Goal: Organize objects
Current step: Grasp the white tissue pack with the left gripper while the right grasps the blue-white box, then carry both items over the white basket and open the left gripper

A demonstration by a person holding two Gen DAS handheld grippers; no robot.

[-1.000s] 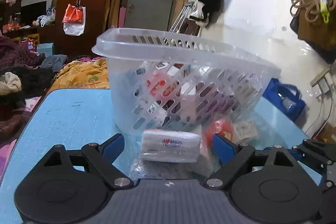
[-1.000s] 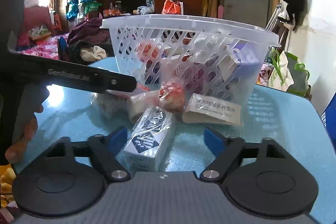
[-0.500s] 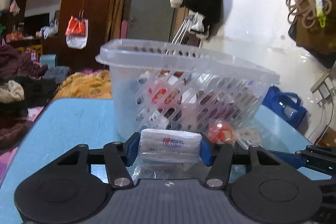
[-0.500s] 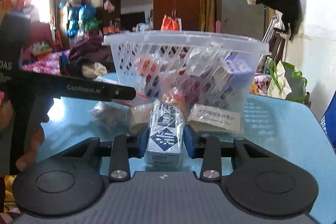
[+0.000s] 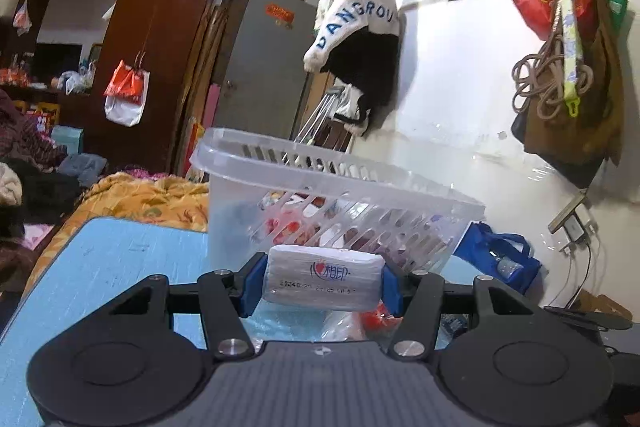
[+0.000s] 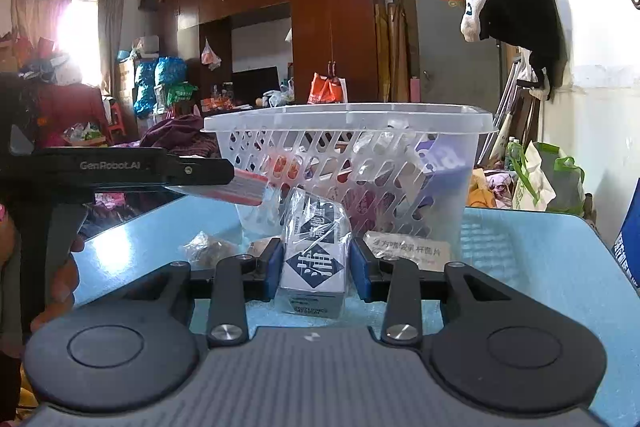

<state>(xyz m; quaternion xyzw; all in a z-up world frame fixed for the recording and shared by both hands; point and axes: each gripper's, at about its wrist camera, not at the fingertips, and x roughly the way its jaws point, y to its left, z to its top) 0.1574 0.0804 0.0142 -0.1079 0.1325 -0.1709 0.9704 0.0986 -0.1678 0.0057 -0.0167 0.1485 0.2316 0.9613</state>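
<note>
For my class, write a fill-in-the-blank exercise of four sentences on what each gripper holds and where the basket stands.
1. The left gripper is shut on a white ____ pack.
2. The right gripper grips a small box wrapped in clear ____.
3. The basket stands on a ____ table.
4. The basket's side walls are ____, not solid.

Missing words: tissue; plastic; blue; slotted

Light blue bench (image 6: 540,259), glossy. Standing on it: clear slotted basket (image 6: 440,163), filled. In front of the basket, on the surface: flat white printed box (image 6: 408,251), crumpled clear wrapper (image 6: 208,249).
</note>
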